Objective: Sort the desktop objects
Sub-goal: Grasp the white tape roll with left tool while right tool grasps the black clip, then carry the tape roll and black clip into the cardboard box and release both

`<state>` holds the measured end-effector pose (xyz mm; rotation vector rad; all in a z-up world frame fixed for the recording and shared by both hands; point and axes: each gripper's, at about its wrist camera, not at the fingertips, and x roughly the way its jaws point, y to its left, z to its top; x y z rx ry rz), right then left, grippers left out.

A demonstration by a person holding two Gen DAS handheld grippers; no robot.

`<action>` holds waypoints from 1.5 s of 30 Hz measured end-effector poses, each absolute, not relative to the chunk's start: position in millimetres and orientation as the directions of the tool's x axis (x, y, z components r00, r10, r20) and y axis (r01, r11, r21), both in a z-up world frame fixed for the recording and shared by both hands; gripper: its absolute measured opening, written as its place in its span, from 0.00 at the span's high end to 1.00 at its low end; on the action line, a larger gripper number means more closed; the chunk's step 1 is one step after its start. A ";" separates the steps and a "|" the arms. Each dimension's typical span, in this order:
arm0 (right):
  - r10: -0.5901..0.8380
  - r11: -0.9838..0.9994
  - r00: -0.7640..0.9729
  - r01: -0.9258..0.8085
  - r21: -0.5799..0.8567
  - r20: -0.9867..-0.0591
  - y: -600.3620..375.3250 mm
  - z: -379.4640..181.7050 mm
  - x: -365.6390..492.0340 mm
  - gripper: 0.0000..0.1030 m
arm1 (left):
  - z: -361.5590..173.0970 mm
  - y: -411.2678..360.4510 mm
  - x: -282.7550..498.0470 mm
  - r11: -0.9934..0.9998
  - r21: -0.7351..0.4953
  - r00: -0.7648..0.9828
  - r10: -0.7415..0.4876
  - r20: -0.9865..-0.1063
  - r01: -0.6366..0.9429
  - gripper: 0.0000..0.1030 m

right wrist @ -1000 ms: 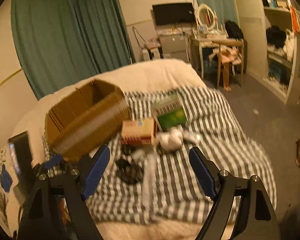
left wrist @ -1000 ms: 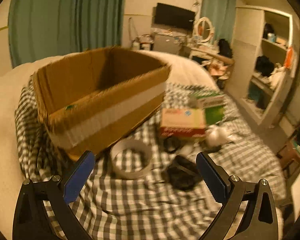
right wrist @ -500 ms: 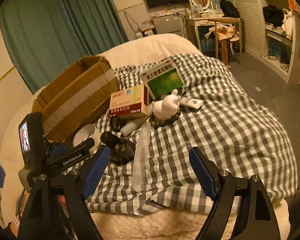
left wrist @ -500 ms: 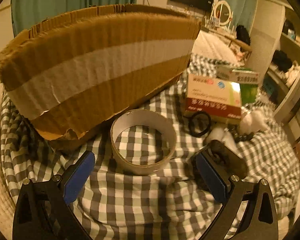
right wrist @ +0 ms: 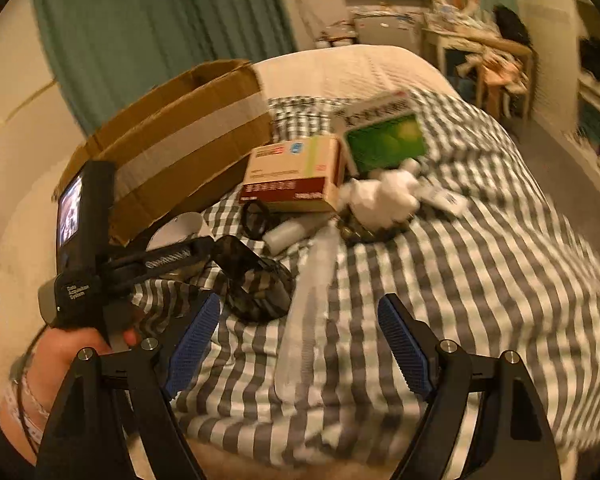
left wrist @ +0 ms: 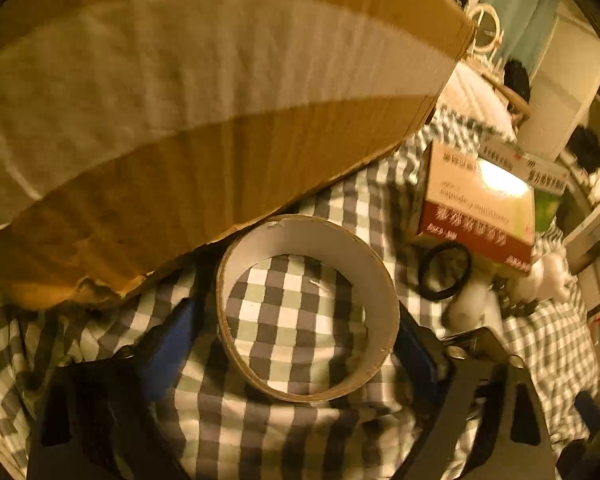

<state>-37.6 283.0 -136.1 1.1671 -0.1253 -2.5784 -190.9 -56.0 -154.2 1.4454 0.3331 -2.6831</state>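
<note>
1. My left gripper [left wrist: 296, 344] is low over the bed, jaws apart, one blue pad on each side of the tape roll [left wrist: 306, 308]. Pads [left wrist: 168, 344] look just beside the roll's outer wall; can't tell if touching, frame is blurry.
2. Tape roll lies flat on the checked blanket [left wrist: 260, 440], checks visible thru its hole. Its far edge sits just beside the front wall of the cardboard box [left wrist: 204, 92].
3. Box has a pale tape strip across its front and a torn lower corner on the left side of the left wrist view.
4. Right of the roll: black hair tie [left wrist: 444, 270], lying just in front of the red-and-white medicine box [left wrist: 476, 216].
5. My right gripper [right wrist: 300, 332] is open w/ nothing betw. the pads, held above the blanket's near edge.
6. Ahead of it: clear comb [right wrist: 308, 304], dark patterned item [right wrist: 260, 284], white toy [right wrist: 380, 196], green box [right wrist: 384, 142] behind the medicine box.
7. Right wrist view also shows my left hand [right wrist: 64, 356] on the other gripper's handle, near the cardboard box.
</note>
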 end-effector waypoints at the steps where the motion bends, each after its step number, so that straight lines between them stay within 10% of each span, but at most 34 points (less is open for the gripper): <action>1: -0.320 -0.944 -0.615 0.267 0.192 -0.721 277.8 -137.3 -41.9 0.21 | -153.9 -54.4 -191.6 -0.975 -0.156 -0.552 0.045 -0.833 0.157 0.21; 15: -0.330 -0.897 -0.510 0.431 0.096 -0.795 217.8 -176.4 -88.1 0.22 | -135.3 -53.1 -182.6 -0.984 -0.129 -0.559 0.039 -0.828 0.122 0.21; 25: -0.310 -0.910 -0.511 0.404 0.094 -0.802 208.1 -187.0 -92.5 0.49 | -133.5 -47.9 -187.7 -0.983 -0.156 -0.554 0.076 -0.829 0.099 0.21; 45: -0.221 -0.972 -0.678 0.215 0.098 -0.701 290.7 -87.0 -30.2 0.49 | -75.1 -25.3 -136.2 -0.967 -0.229 -0.640 0.246 -0.728 -0.110 0.21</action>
